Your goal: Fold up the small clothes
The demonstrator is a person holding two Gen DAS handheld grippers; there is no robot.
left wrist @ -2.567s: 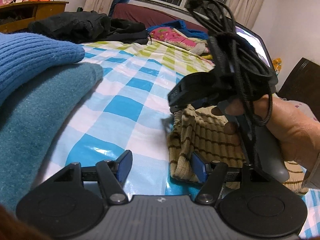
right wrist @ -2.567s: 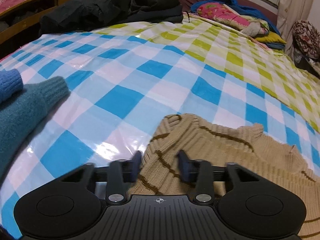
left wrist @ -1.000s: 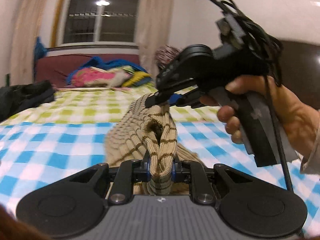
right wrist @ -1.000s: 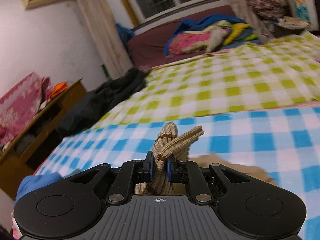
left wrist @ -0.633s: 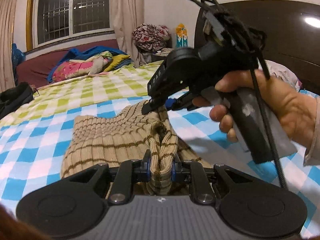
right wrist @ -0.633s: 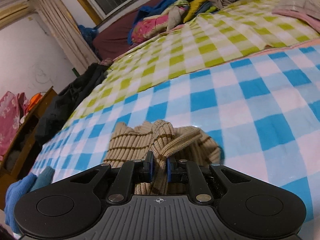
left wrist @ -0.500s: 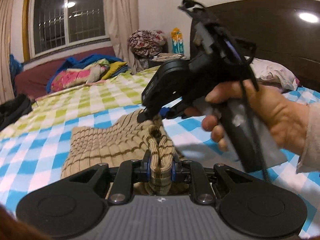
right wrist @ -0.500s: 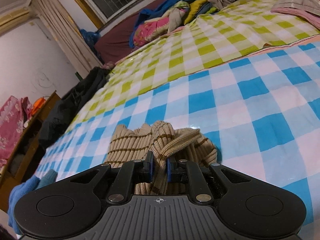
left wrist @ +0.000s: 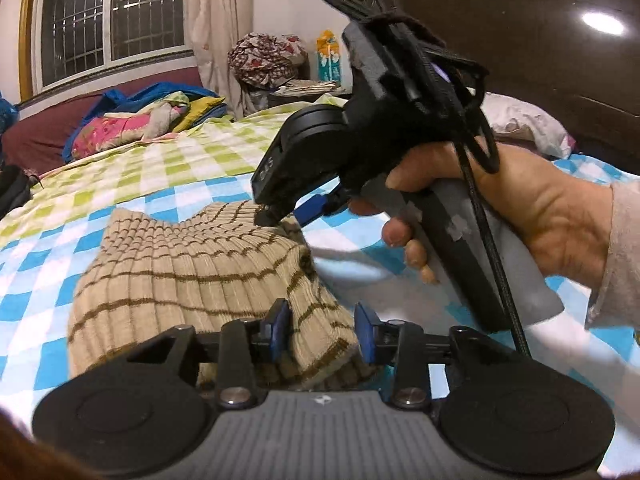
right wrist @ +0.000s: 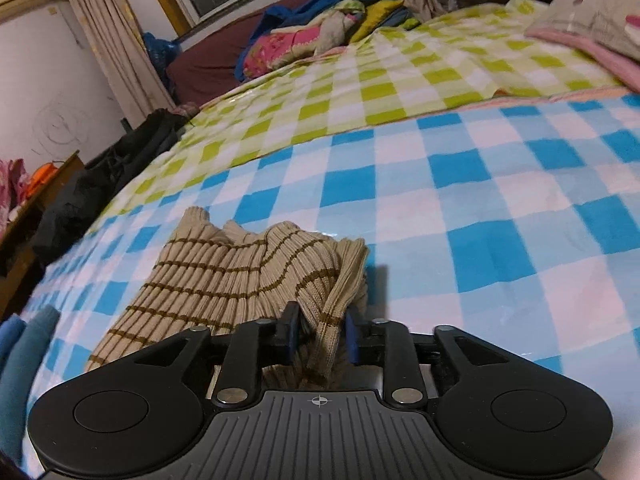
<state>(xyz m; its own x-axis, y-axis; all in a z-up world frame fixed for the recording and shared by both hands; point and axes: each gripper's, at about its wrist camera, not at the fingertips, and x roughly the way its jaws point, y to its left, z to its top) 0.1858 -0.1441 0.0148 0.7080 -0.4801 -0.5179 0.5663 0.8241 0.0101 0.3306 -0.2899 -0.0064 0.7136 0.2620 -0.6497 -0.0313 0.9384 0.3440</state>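
bedcover [right wrist: 500, 208] in blue and white checks carries the striped knit top [left wrist: 188, 276], lying folded over near its edge. ribbed knit like this should be light, limp and stretchy, likely to slump out of a fold, so a doubled hem or corner looks the best hold. left gripper [left wrist: 323, 332] and right gripper [right wrist: 320, 334] are both opening, bunched fabric between the pads with gaps showing. only the left wrist view shows the hand [left wrist: 520, 208] on the right tool; only the right wrist view shows blue knitwear [right wrist: 24, 344] at the left.
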